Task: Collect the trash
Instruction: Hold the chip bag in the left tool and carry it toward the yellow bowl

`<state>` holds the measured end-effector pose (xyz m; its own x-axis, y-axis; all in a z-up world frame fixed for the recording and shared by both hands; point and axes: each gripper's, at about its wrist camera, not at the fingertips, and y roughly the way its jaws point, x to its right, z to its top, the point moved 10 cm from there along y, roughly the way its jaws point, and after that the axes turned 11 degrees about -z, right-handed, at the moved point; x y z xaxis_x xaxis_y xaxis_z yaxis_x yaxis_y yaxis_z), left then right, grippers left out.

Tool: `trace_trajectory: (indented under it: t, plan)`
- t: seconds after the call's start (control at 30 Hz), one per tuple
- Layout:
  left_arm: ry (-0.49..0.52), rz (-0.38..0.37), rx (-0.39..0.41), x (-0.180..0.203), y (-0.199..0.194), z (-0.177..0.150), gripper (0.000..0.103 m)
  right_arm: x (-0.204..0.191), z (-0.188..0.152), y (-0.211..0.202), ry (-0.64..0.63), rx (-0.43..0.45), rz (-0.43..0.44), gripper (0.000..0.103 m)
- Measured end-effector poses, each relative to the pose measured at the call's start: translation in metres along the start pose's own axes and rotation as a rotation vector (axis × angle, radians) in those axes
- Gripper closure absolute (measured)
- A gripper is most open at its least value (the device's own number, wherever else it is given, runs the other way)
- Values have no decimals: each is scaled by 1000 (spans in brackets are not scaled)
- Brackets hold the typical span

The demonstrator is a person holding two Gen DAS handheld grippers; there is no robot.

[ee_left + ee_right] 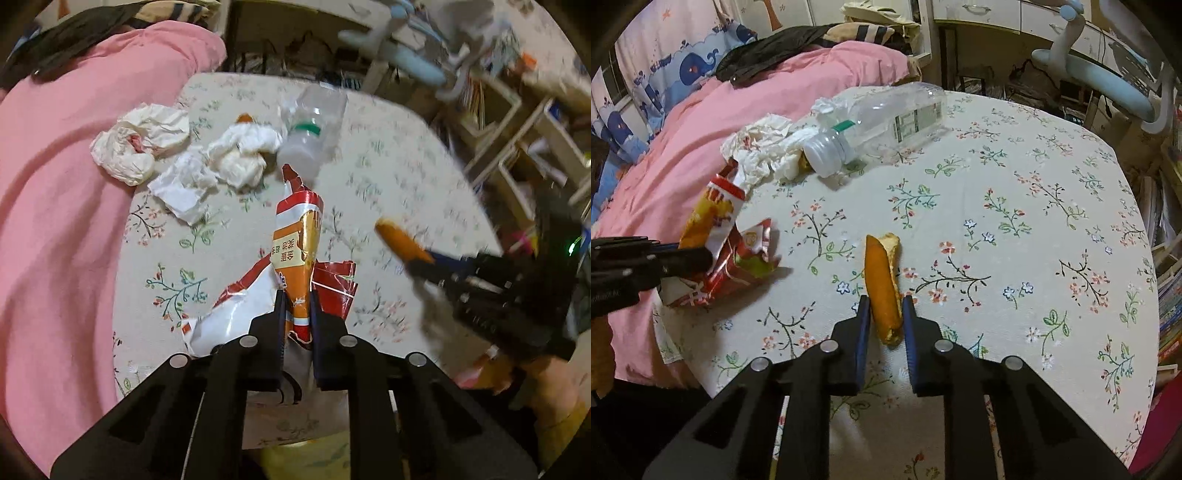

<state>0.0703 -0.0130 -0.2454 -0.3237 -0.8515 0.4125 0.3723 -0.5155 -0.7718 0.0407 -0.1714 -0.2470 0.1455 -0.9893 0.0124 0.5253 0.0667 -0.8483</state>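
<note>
My left gripper [296, 299] is shut on an orange and red snack wrapper [299, 243], held above the floral table [388, 177]; it also shows in the right wrist view [705, 218]. A torn red wrapper [334, 284] lies under it. My right gripper [884, 306] is shut on an orange peel [882, 280], also seen at the right of the left wrist view [402, 240]. An empty plastic bottle [882, 122] lies on its side at the far edge. Crumpled white tissues [177, 155] lie beside it.
A pink blanket [55, 203] on a bed borders the table on the left. Shelves with books [517, 129] stand to the right. A white and blue chair [1100, 74] stands behind the table.
</note>
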Motion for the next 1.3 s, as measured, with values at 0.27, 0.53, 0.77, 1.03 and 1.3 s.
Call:
trace_trajectory:
  t: [0.27, 0.53, 0.77, 1.03, 1.3]
  plan:
    - [-90, -144, 111, 11, -14, 17, 92, 2, 4, -12, 58, 21, 53, 86]
    - [-87, -36, 45, -2, 0, 8, 81, -5, 1, -10, 46, 11, 60, 86]
    - [4, 106, -9, -12, -1, 1, 46, -4, -1, -9, 46, 1, 62, 86]
    - [150, 155, -150, -13, 11, -20, 38, -3, -3, -9, 48, -7, 68, 86]
    - [217, 150, -205, -4, 22, -34, 41, -4, -5, -8, 43, -14, 69, 86]
